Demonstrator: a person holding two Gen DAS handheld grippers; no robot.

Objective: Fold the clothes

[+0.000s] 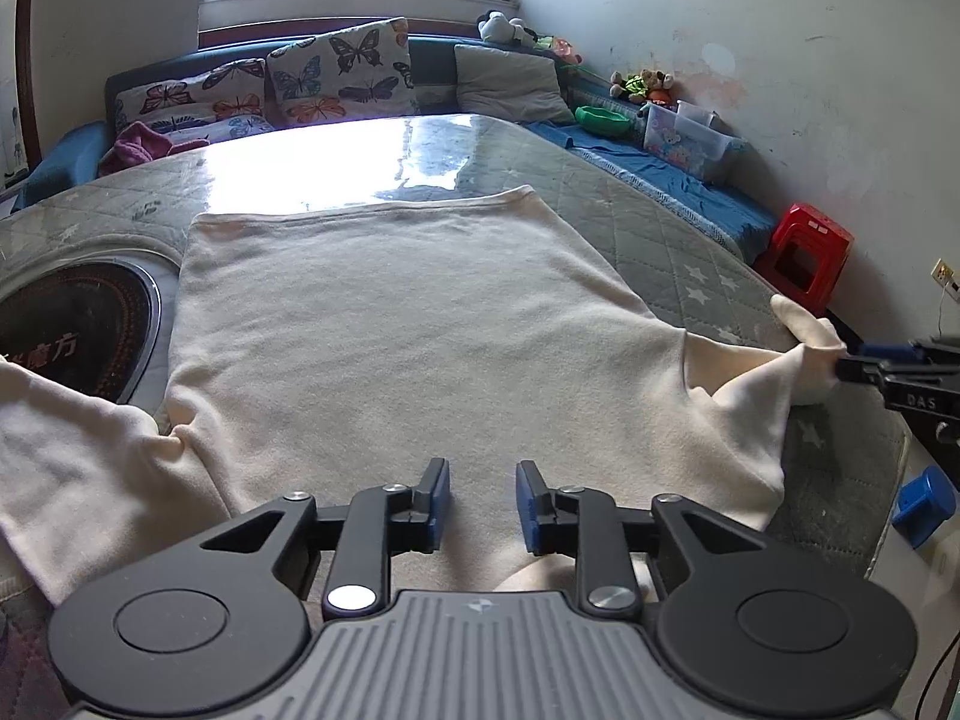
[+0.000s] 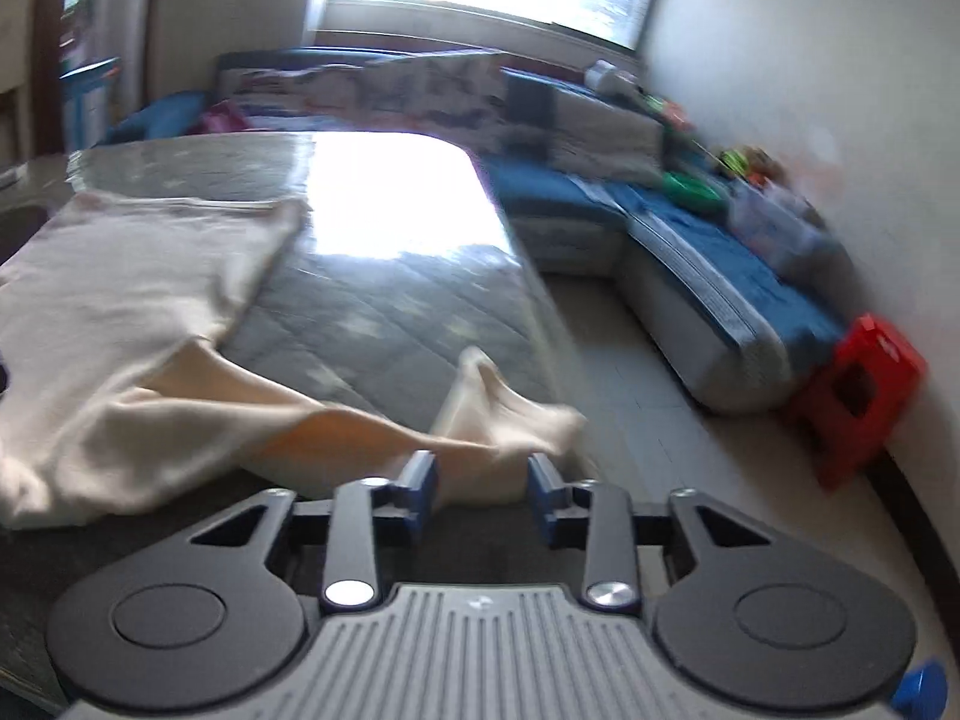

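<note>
I see the big surface (image 1: 630,228) first: a grey quilted cover printed with pale stars under a glossy clear sheet that throws back hard window glare. Let into its left side is a round black glass cooktop (image 1: 78,330) with a metal rim and red markings, which only my left camera shows.

Spread flat across the middle lies the cream knitted long-sleeved top (image 1: 390,324), soft and faintly ribbed, hem towards the window, shoulders nearest me. One sleeve runs off to the left over the cooktop's edge; the other is drawn out to the right, towards the edge of the surface.

My left tongs (image 1: 483,501), black linkage arms with blue rubbery pads, hover over the shoulder edge of the top, slightly parted with only flat cloth showing below the gap; they grip nothing.

From the left camera my right tongs (image 1: 840,367) appear to pinch the bunched cuff. My right camera, badly blurred, shows them (image 2: 482,489) parted wider with the crumpled cuff lying between the pads; I cannot tell whether the pads press on it.

The right camera alone shows the tiled floor (image 2: 630,420). Both catch the small red plastic stool (image 1: 804,255) against the wall.
</note>
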